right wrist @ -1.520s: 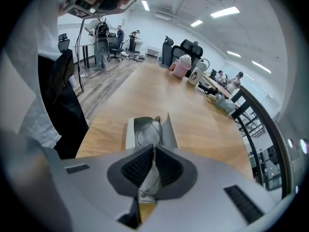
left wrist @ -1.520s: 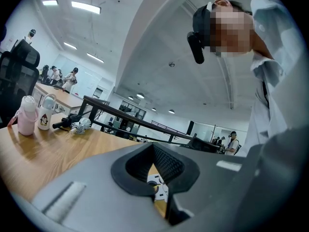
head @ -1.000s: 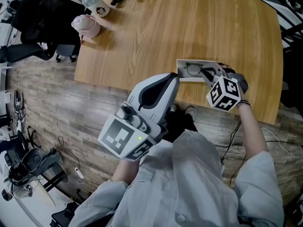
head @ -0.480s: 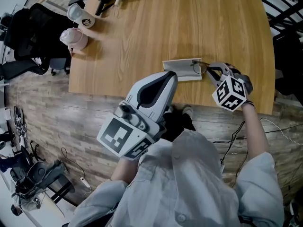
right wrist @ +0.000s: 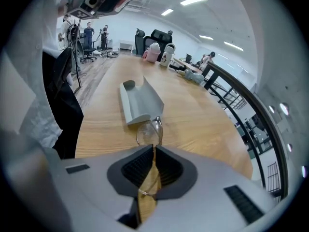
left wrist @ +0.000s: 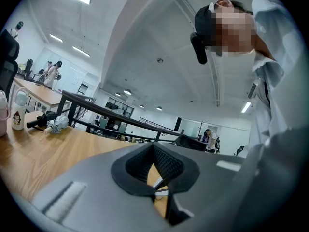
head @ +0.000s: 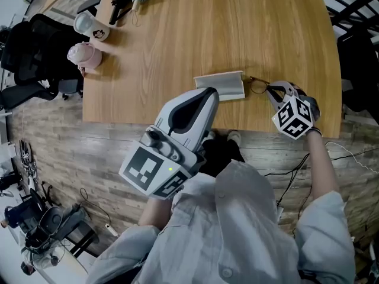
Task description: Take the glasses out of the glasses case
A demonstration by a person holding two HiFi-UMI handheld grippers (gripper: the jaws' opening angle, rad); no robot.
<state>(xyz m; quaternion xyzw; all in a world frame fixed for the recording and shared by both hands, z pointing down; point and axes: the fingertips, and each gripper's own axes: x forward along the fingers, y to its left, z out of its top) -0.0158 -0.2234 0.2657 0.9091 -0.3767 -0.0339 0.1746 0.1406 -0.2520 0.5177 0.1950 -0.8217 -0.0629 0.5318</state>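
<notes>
glasses point(right wrist: 147, 133) rear half hidden inside right hand-held gripper point(right wrist: 153, 164)

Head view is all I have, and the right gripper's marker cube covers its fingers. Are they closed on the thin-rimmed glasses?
Observer: Yes. In the right gripper view, the right gripper has its fingers pinched on the frame of the thin-rimmed glasses, with one lens sticking out past them.
Operator: Is anything left inside the case?
Observer: From that low angle the grey glasses case lies open beyond the lens, and the part of its inside that shows is bare.
Operator: Is the left gripper holding anything?
Observer: No. The left gripper view shows the left gripper with its fingers together and nothing between them.
</notes>
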